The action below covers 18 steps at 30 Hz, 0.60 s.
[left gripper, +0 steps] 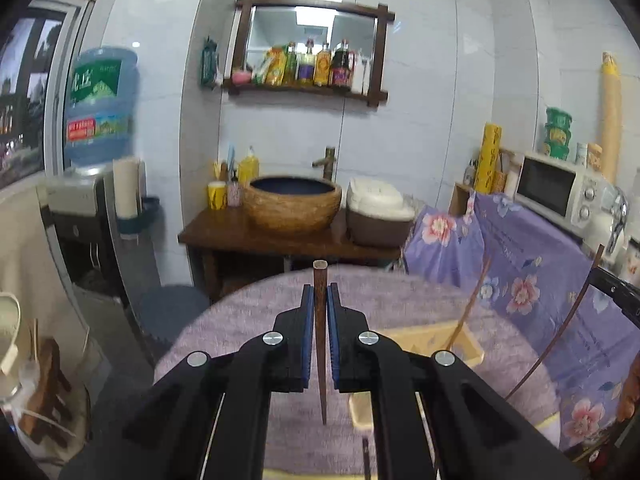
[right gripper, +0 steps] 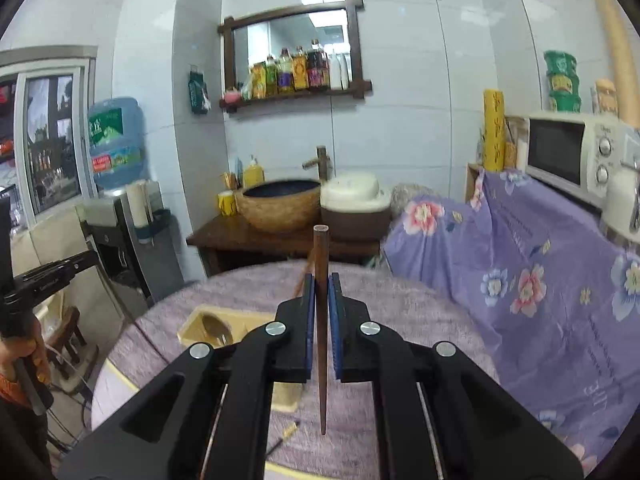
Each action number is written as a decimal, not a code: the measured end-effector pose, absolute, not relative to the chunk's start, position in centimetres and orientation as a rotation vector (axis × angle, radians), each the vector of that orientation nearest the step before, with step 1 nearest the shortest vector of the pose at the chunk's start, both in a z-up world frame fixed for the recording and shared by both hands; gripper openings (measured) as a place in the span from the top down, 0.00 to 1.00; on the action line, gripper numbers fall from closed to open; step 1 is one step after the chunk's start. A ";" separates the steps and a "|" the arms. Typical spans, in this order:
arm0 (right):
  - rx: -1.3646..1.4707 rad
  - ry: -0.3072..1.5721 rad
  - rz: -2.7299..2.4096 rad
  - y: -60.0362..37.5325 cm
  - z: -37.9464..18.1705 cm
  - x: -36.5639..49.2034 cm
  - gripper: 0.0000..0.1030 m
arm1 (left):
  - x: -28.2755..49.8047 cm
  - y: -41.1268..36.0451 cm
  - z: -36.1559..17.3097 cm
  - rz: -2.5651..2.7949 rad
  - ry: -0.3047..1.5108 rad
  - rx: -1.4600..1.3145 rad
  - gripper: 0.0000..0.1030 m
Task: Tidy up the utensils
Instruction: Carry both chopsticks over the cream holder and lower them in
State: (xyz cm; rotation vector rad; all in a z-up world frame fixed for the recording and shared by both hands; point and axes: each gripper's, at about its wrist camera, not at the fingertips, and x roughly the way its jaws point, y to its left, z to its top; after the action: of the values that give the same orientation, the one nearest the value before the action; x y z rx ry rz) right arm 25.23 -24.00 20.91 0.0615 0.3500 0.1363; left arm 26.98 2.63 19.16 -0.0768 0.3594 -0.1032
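Note:
My left gripper (left gripper: 320,290) is shut on a dark brown wooden chopstick (left gripper: 320,344), held upright above the round table with the purple cloth (left gripper: 256,312). My right gripper (right gripper: 321,280) is shut on a second dark chopstick (right gripper: 321,320), also upright over the table. A pale wooden utensil tray (left gripper: 432,340) lies on the table, right of my left gripper; one chopstick (left gripper: 472,300) leans out of it. In the right wrist view the tray (right gripper: 200,326) holds a wooden spoon (right gripper: 216,330). The right-hand chopstick (left gripper: 560,320) shows in the left wrist view.
A small utensil (right gripper: 286,436) lies on the cloth near the front. Behind the table stand a wooden sink stand with a woven basin (left gripper: 292,204), a rice cooker (left gripper: 378,212), and a microwave (right gripper: 576,156) on a floral-covered counter (right gripper: 520,264). A water dispenser (left gripper: 100,112) stands left.

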 end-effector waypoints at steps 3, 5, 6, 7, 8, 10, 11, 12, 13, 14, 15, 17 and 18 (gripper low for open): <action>0.089 0.283 0.173 -23.5 25.4 26.0 0.93 | 27.5 2.1 23.4 -0.132 0.297 -0.105 0.92; 0.125 0.248 0.192 -23.2 27.4 26.4 0.93 | 27.7 1.6 25.6 -0.155 0.260 -0.132 0.92; 0.138 0.234 0.202 -23.1 28.2 26.6 0.93 | 27.7 1.2 26.5 -0.174 0.246 -0.146 0.92; 0.151 0.218 0.211 -22.8 28.8 26.9 0.93 | 27.8 0.8 27.0 -0.190 0.238 -0.153 0.92; 0.156 0.210 0.214 -22.4 29.2 27.1 0.93 | 28.0 0.3 27.4 -0.209 0.232 -0.160 0.92; 0.157 0.210 0.214 -21.6 29.0 27.8 0.93 | 28.3 -0.8 27.4 -0.231 0.235 -0.157 0.92; 0.156 0.213 0.212 -21.2 28.4 28.2 0.92 | 28.5 -1.6 26.9 -0.240 0.241 -0.147 0.92; 0.154 0.216 0.209 -20.8 27.9 28.6 0.93 | 28.7 -2.2 26.4 -0.241 0.248 -0.138 0.92; 0.149 0.221 0.198 -20.4 26.9 29.0 0.92 | 28.9 -2.7 25.7 -0.240 0.258 -0.129 0.92; 0.145 0.226 0.192 -20.1 26.2 29.3 0.93 | 29.3 -3.2 24.7 -0.242 0.276 -0.126 0.92; 0.143 0.236 0.189 -19.9 25.3 29.7 0.92 | 29.7 -3.6 23.6 -0.247 0.298 -0.129 0.92; 0.136 0.255 0.179 -19.3 23.3 30.5 0.92 | 30.5 -4.1 21.8 -0.252 0.341 -0.134 0.92; 0.135 0.264 0.175 -19.2 22.4 30.8 0.92 | 30.9 -4.3 20.9 -0.247 0.356 -0.133 0.92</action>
State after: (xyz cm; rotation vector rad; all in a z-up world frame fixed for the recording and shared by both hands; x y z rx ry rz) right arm 30.79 -19.18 22.44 0.1353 0.2645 0.1752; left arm 30.87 -4.31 20.86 -0.1334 0.3560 -0.2468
